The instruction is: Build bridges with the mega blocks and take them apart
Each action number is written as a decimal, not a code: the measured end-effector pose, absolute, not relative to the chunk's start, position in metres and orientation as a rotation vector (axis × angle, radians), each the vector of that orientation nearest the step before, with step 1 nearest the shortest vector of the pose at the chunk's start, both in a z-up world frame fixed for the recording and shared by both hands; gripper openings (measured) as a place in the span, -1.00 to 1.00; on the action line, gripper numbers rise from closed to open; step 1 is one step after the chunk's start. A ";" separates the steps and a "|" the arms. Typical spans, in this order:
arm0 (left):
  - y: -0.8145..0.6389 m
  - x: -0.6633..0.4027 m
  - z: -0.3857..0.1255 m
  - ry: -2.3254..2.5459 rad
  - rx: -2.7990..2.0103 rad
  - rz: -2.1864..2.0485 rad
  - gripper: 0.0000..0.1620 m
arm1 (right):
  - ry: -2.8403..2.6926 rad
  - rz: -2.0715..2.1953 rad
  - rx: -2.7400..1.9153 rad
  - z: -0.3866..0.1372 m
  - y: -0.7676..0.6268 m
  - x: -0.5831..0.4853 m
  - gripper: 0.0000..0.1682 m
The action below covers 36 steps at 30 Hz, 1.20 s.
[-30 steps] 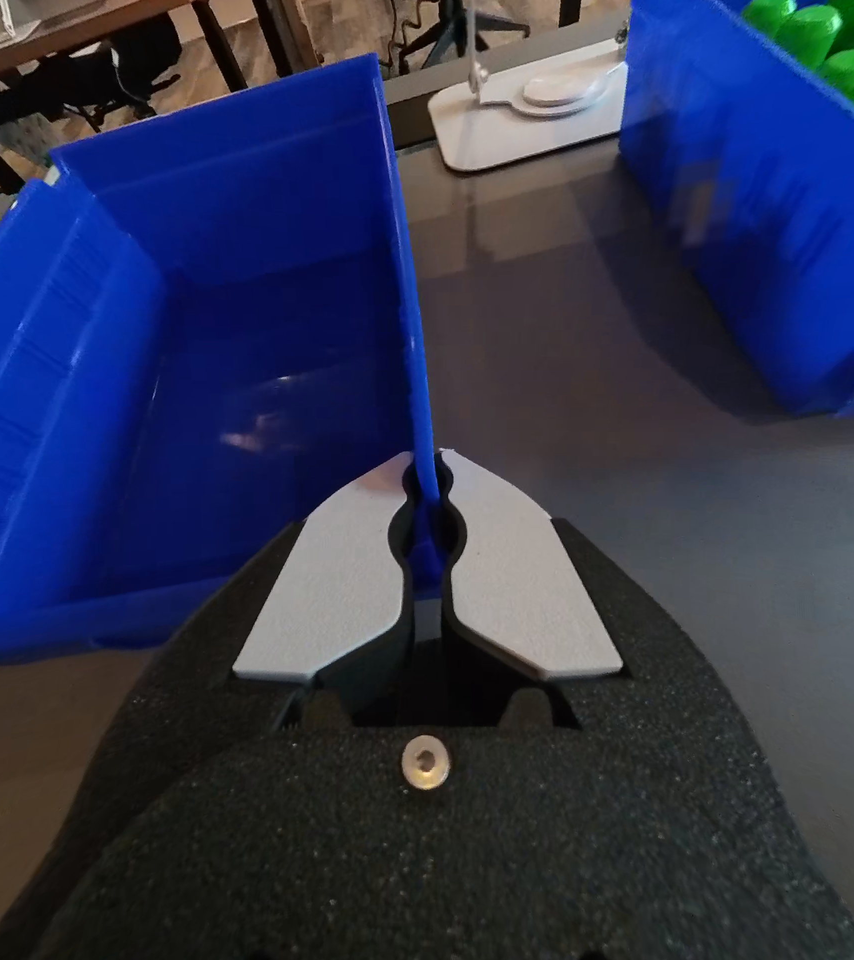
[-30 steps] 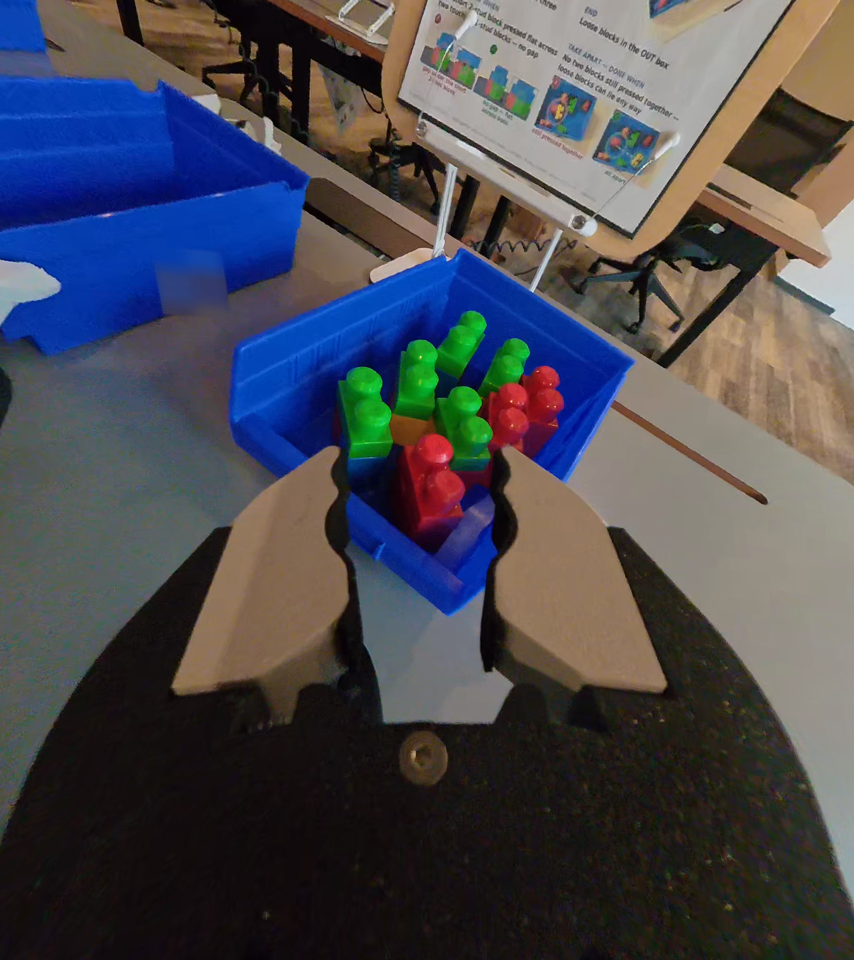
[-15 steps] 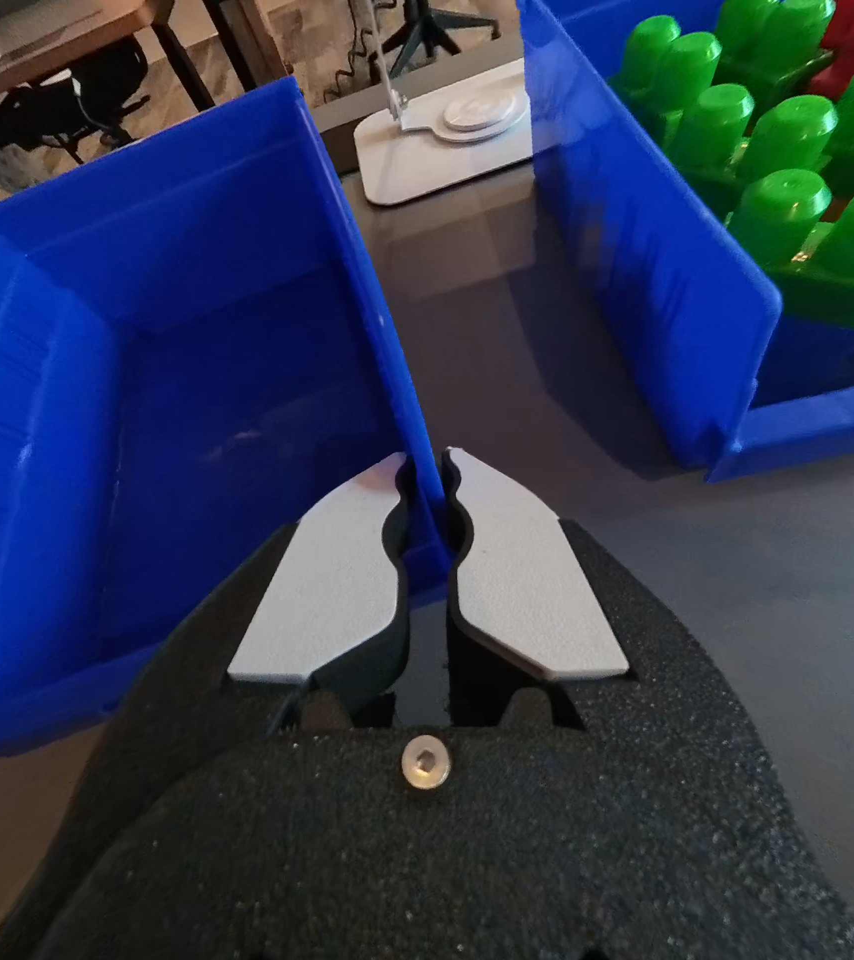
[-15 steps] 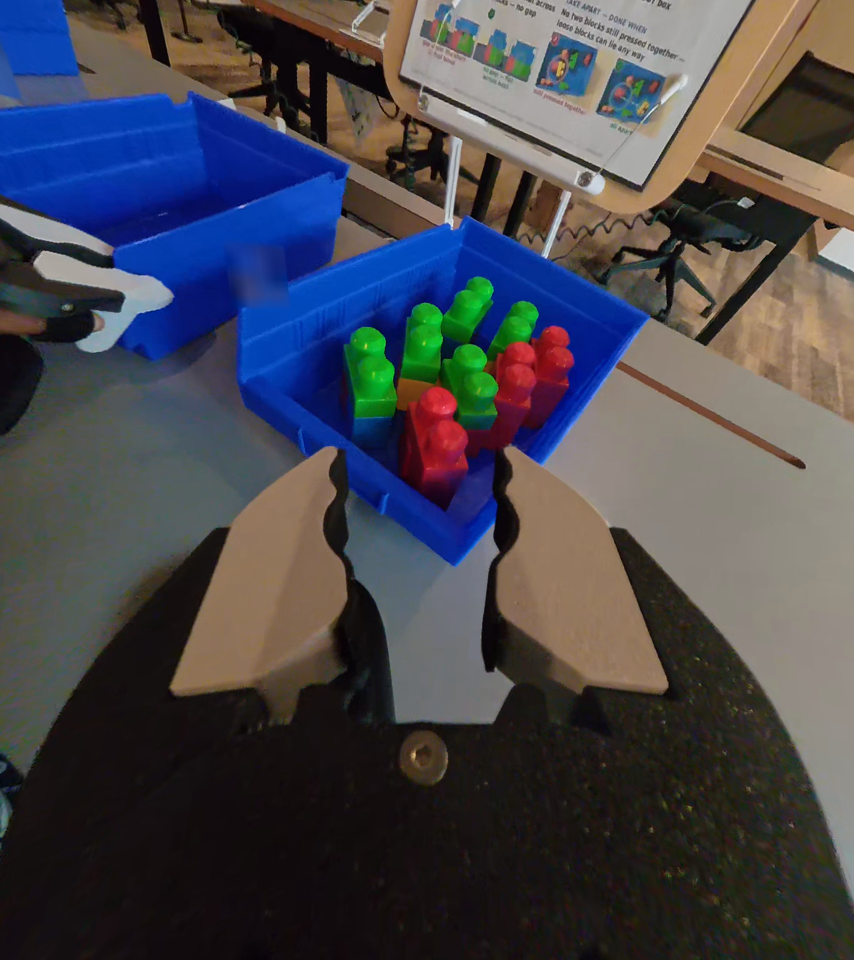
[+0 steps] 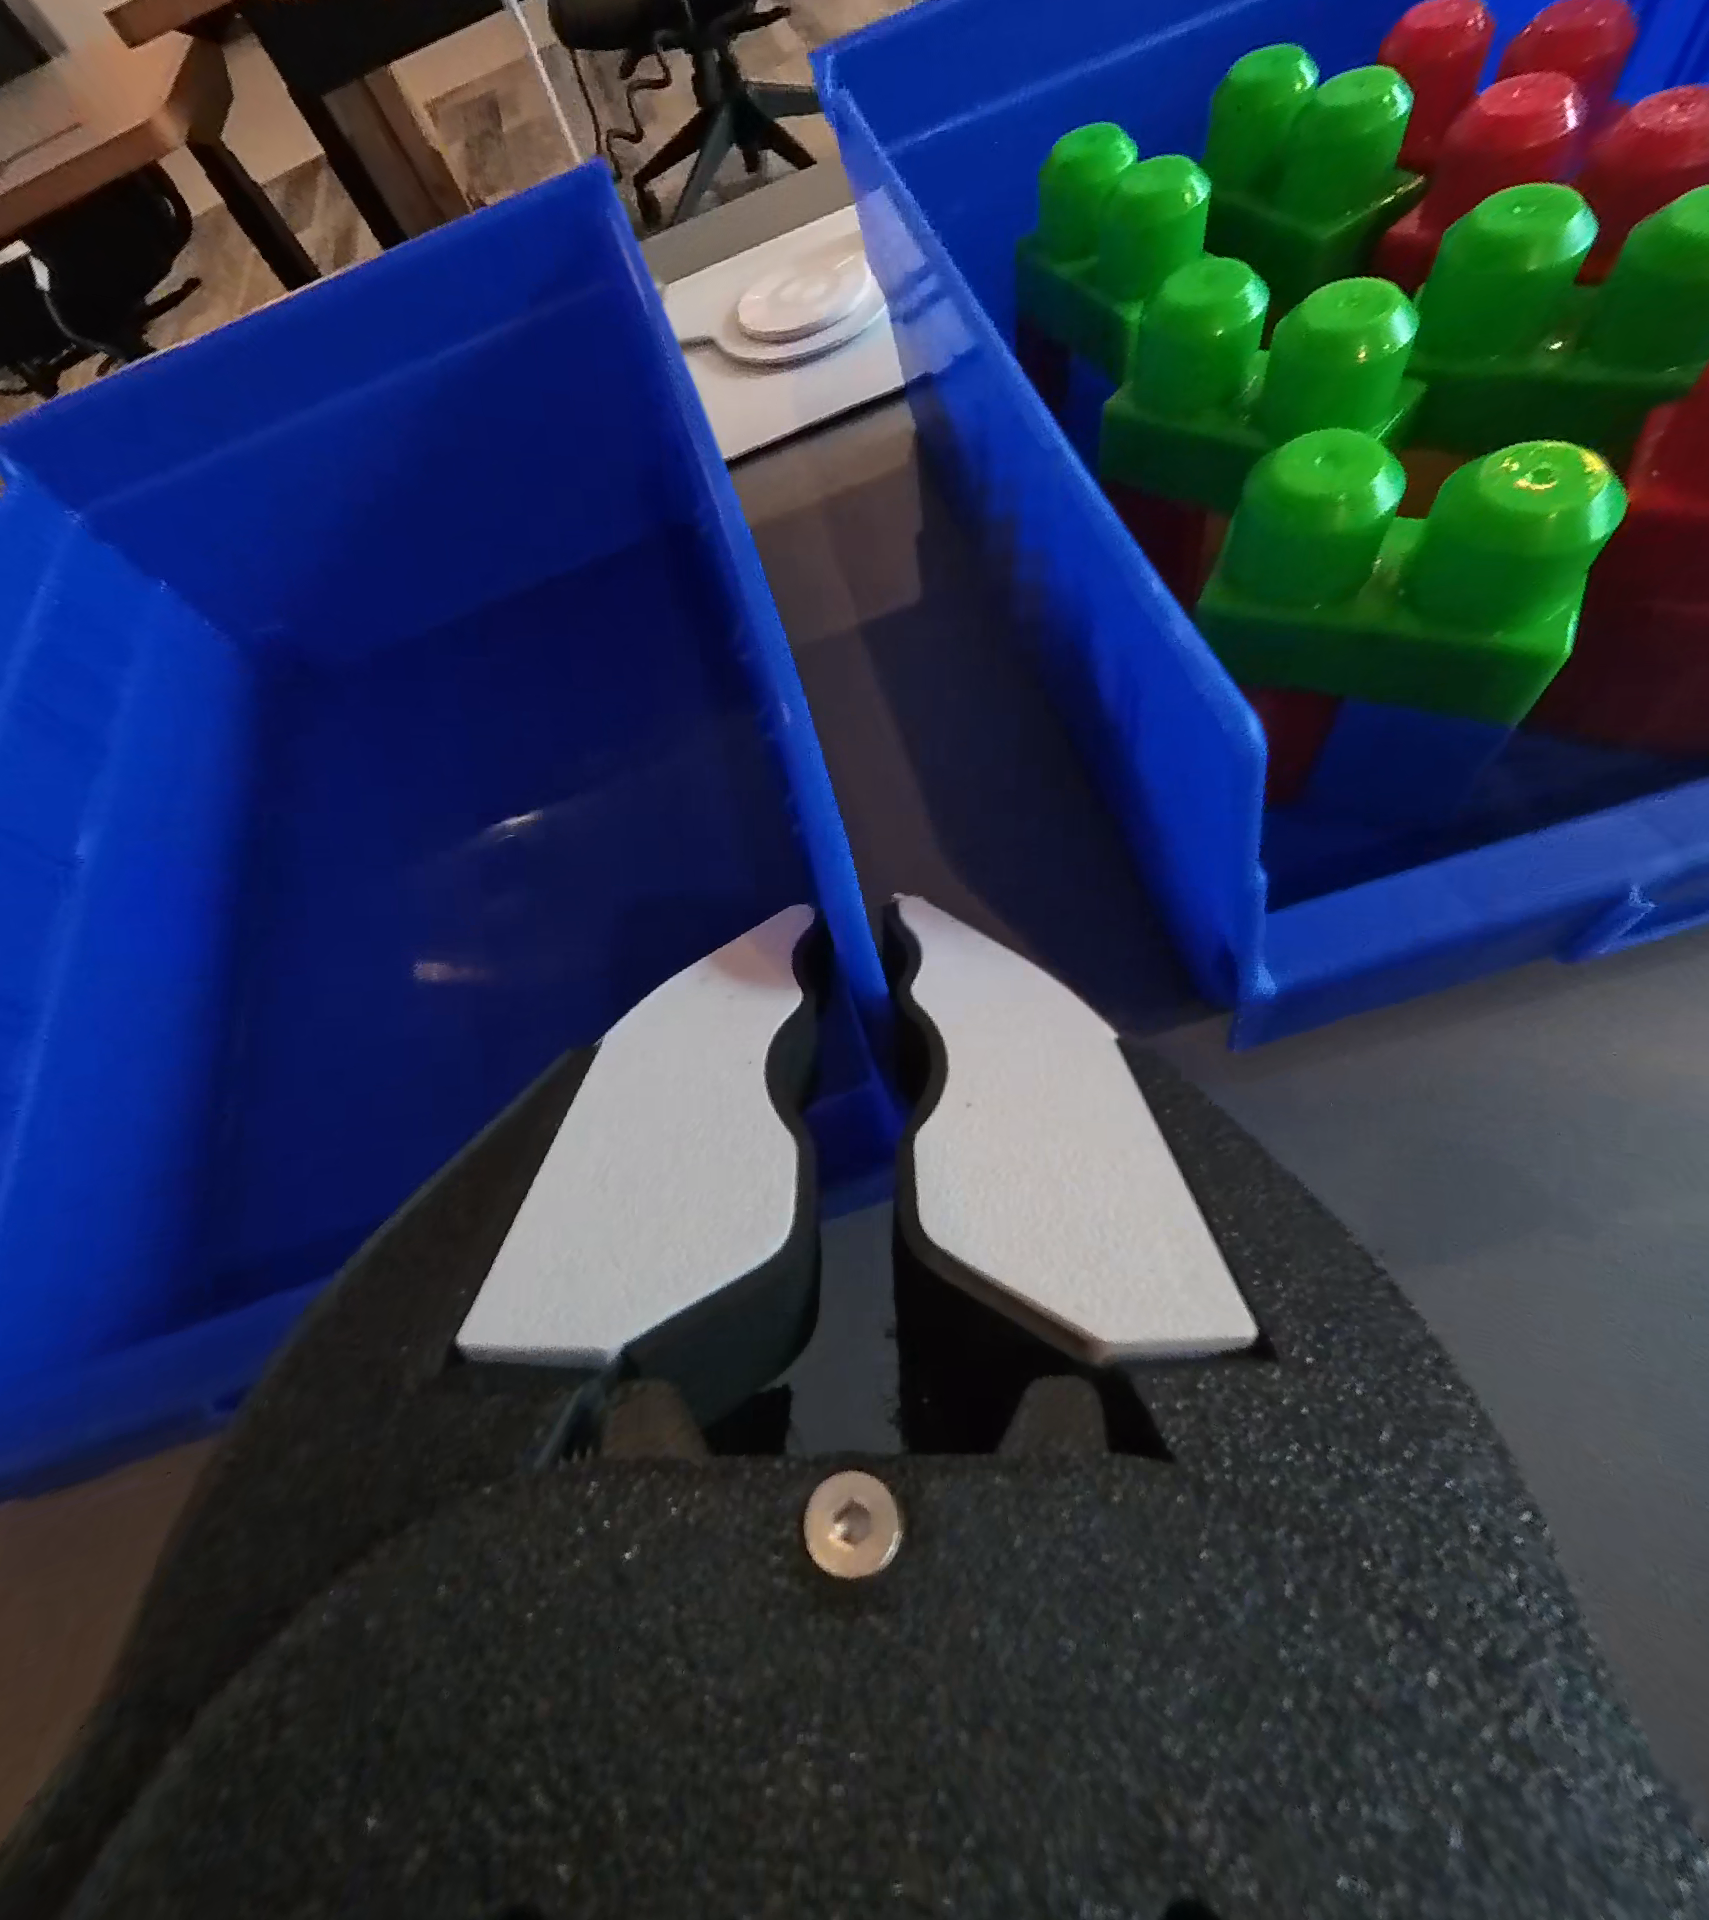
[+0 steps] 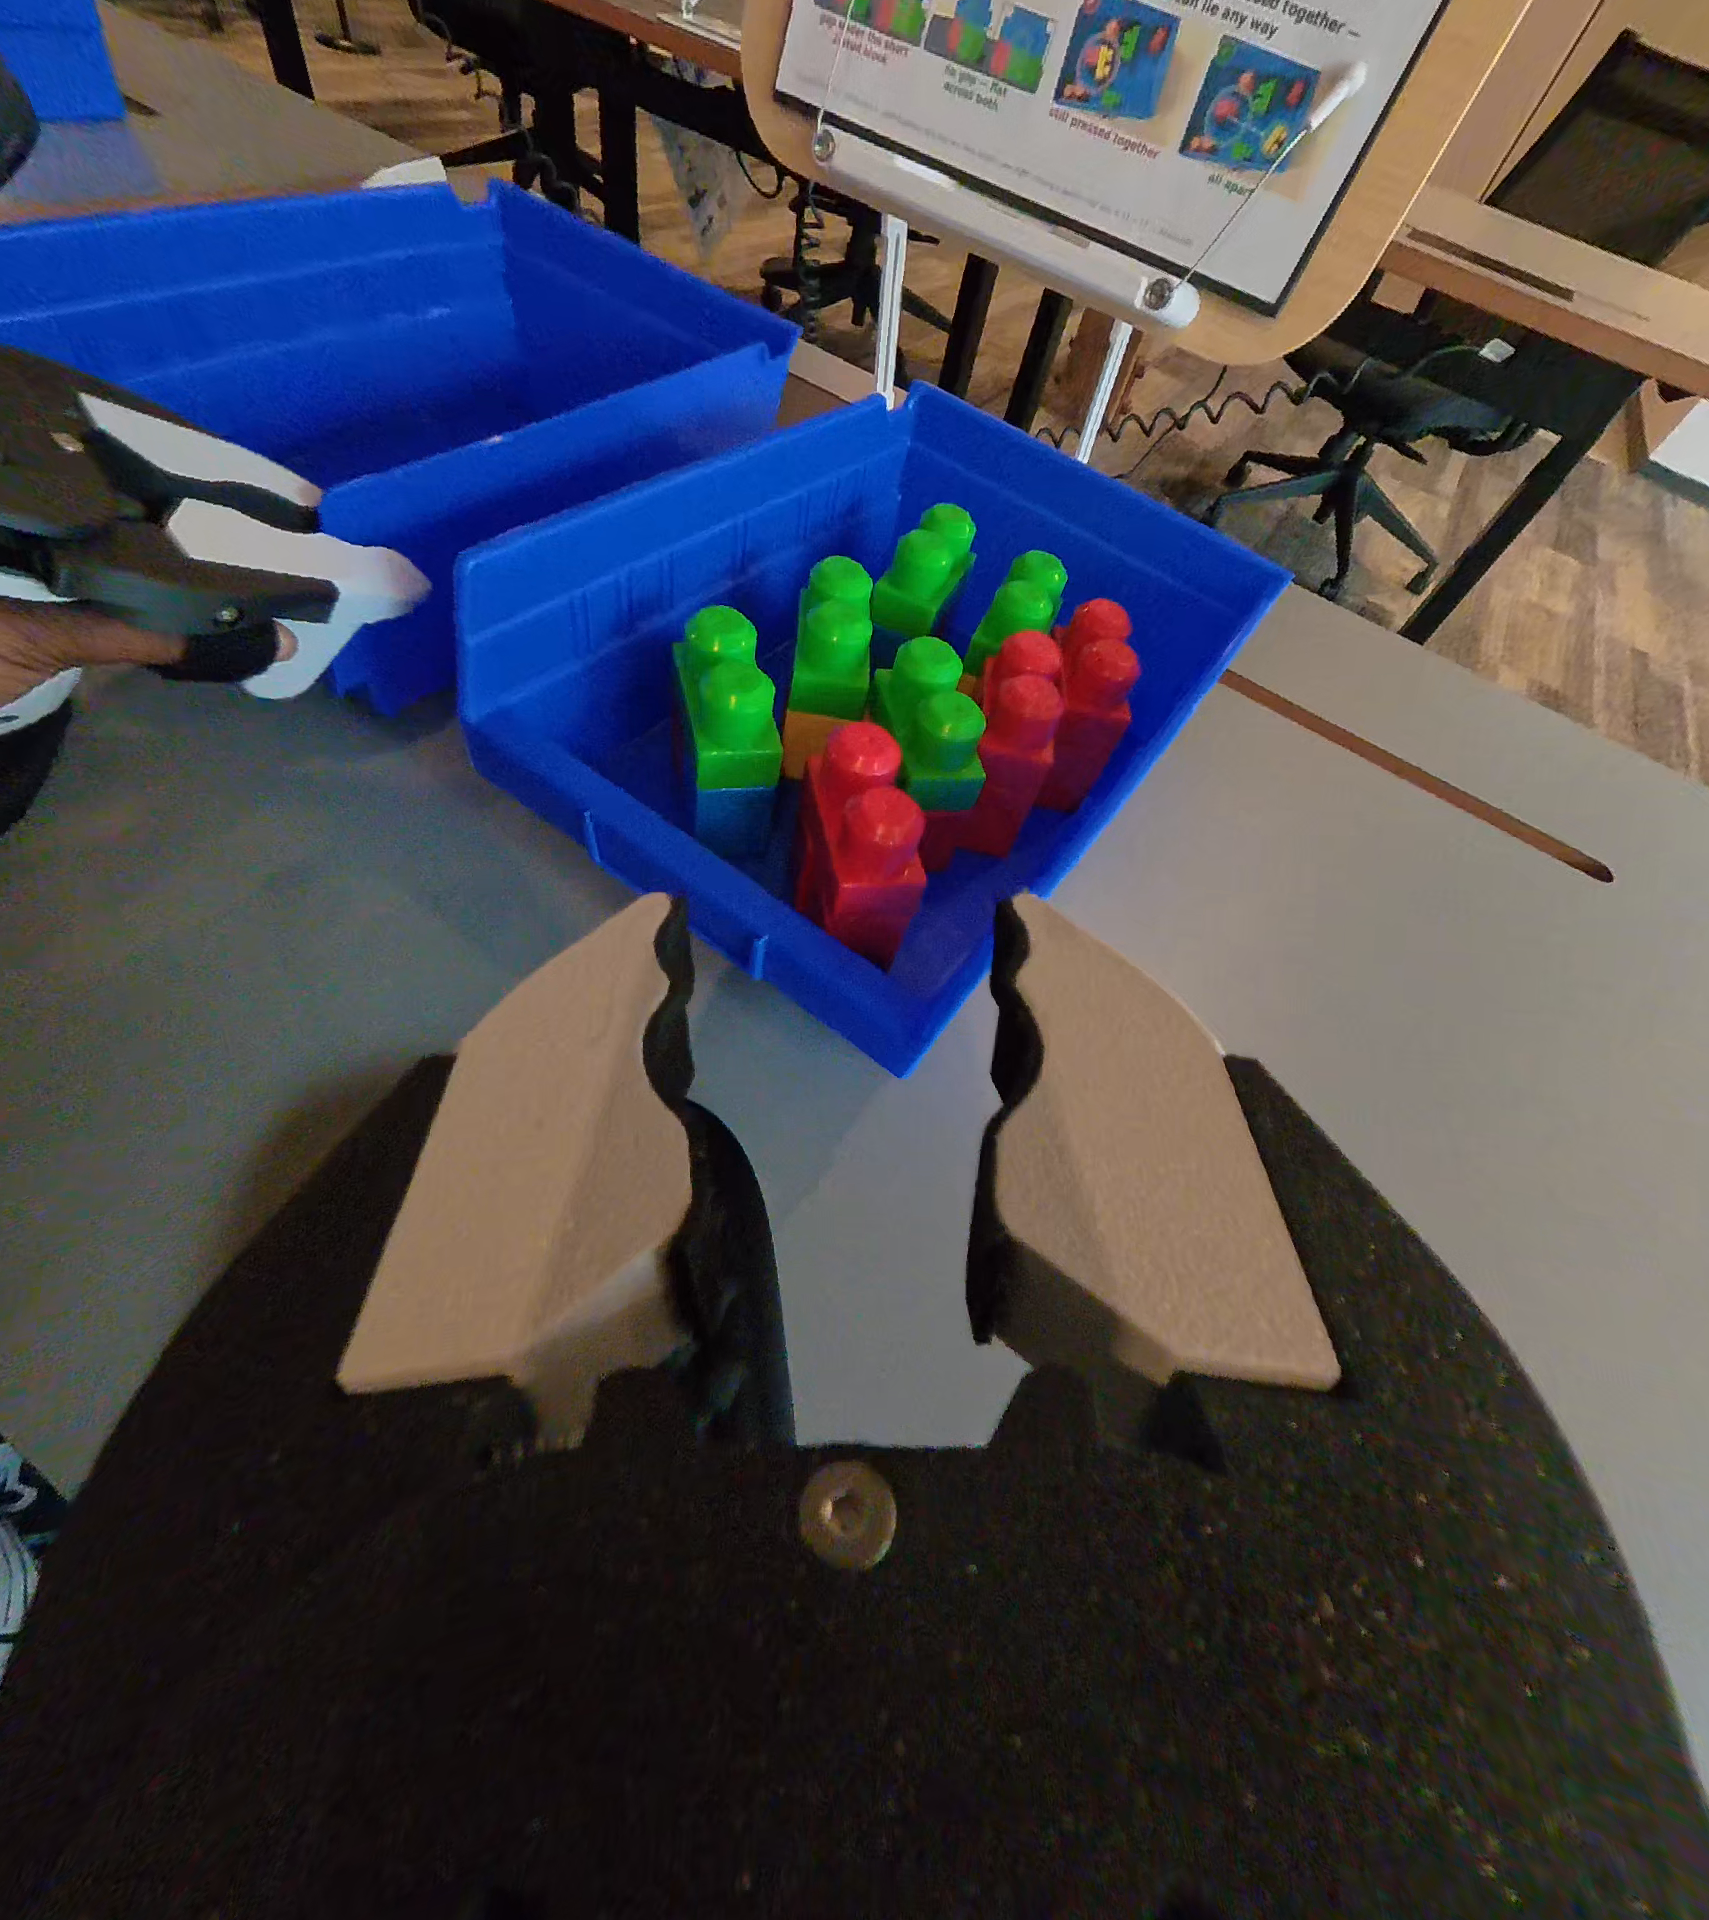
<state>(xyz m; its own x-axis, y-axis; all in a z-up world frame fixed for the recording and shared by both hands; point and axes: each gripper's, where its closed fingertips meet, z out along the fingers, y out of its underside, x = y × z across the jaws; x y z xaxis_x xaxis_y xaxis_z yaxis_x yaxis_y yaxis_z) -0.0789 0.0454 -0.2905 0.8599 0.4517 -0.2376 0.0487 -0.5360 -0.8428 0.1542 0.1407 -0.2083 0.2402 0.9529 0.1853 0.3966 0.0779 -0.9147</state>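
Dragged in by its side wall, the empty blue bin (image 5: 330, 727) now sits just beside the full blue bin (image 6: 621, 665) on the grey table (image 6: 1401, 1039), where a second ago a wide strip of tabletop lay between them. Behind both stands an instruction board (image 6: 1089, 125) on its white stand.

On progress, my read is we're barely started: the mega blocks (image 6: 881, 707) are all in the full bin, green and red ones stacked upright on other colours, and nothing is out on the table or in the empty bin. Whether those stacks are bridges to take apart or stock to build from, I can't tell.

Left hand-held gripper (image 5: 855, 935): fingers nearly together, straddling the empty bin's near-corner wall, one finger inside and one outside. I can't tell if it is pinching the plastic or has just let go.

Right hand-held gripper (image 6: 834, 956): jaws wide apart, holding nothing, hovering above the table just short of the full bin's near corner.
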 end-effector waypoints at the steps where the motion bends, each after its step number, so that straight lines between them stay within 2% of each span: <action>1: 0.047 -0.078 -0.290 -0.352 -2.089 0.535 -0.89 | -1.327 0.686 -1.504 -0.209 0.142 0.155 -0.34; 18: 0.063 -0.069 -0.290 -0.309 -2.060 0.514 -0.88 | -1.357 0.643 -1.528 -0.216 0.142 0.150 -0.32; 19: 0.062 -0.069 -0.288 -0.308 -2.048 0.523 -0.85 | -1.354 0.637 -1.531 -0.216 0.144 0.151 -0.31; 22: 0.055 -0.068 -0.267 -0.256 -1.974 0.625 -0.52 | -1.328 0.632 -1.544 -0.216 0.154 0.151 -0.29; 24: 0.049 -0.058 -0.252 -0.216 -1.936 0.650 -0.38 | -1.298 0.651 -1.558 -0.217 0.161 0.150 -0.28; 29: 0.044 -0.003 -0.236 -0.149 -1.823 0.512 -0.45 | -1.264 0.605 -1.629 -0.238 0.180 0.144 -0.20; 32: 0.049 0.005 -0.248 -0.167 -1.814 0.499 -0.64 | -1.275 0.534 -1.669 -0.255 0.192 0.141 -0.19; 36: 0.062 -0.010 -0.269 -0.254 -1.873 0.451 -0.58 | -1.214 0.498 -1.681 -0.264 0.205 0.137 -0.25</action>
